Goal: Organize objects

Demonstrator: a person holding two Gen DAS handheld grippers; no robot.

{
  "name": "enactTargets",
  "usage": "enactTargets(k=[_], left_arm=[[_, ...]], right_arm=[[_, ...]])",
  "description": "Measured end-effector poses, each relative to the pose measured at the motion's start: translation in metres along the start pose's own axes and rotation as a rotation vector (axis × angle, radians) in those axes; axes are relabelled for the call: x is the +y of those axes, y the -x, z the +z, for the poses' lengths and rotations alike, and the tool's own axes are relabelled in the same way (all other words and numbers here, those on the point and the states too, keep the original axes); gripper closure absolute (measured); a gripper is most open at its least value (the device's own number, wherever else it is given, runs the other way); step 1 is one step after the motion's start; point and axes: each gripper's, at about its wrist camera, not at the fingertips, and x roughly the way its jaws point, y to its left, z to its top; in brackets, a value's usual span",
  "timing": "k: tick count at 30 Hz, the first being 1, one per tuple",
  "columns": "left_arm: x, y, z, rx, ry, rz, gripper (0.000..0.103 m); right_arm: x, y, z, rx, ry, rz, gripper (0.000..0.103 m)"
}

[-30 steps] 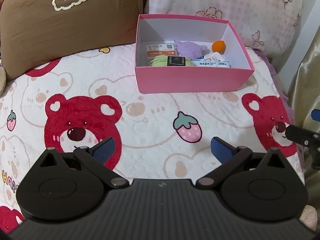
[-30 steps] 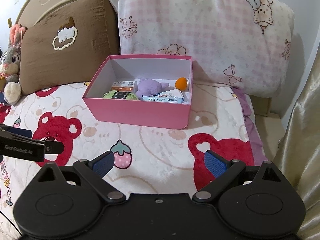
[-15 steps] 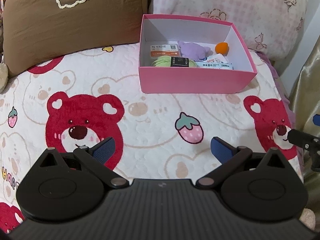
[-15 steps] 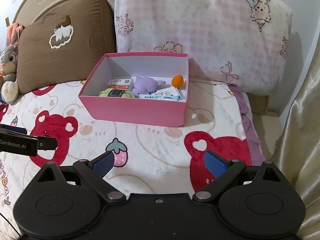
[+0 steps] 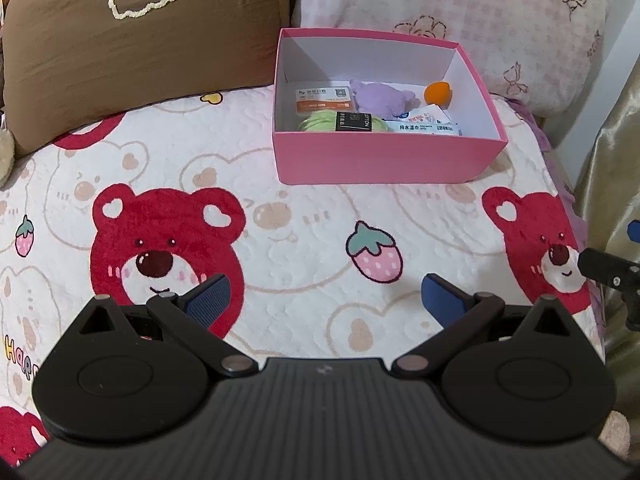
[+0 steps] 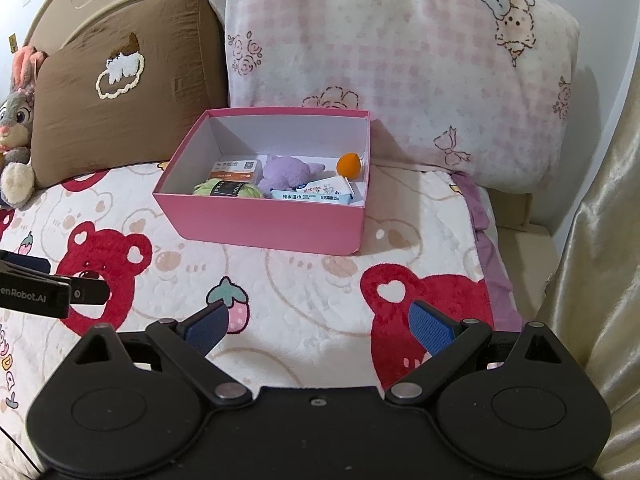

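pink box (image 5: 384, 160) on the bear-print blanket (image 5: 304, 240), just in front of the pink checked pillow (image 6: 400, 40) and beside the brown pillow (image 5: 140, 32); inside it: an orange-and-white card pack (image 5: 322, 100), a purple plush (image 5: 382, 98), an orange ball (image 5: 438, 93), a green yarn ball (image 5: 340, 122) and a wet-wipe packet (image 5: 426, 124), all close together; left gripper (image 5: 326, 298) spread wide, empty, hovering over the blanket well short of the box; right gripper (image 6: 318, 322) likewise spread and empty; grey rabbit plush (image 6: 16, 128) at the far left.
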Motion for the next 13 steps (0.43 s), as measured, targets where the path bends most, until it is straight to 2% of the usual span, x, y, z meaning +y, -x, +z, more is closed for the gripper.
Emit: enactTargets(k=[13], left_arm=[[0.0002, 0.0029, -0.0017, -0.012, -0.005, -0.003, 0.000]], right_arm=[[0.0042, 0.0004, -0.0031, 0.007, -0.001, -0.003, 0.005]])
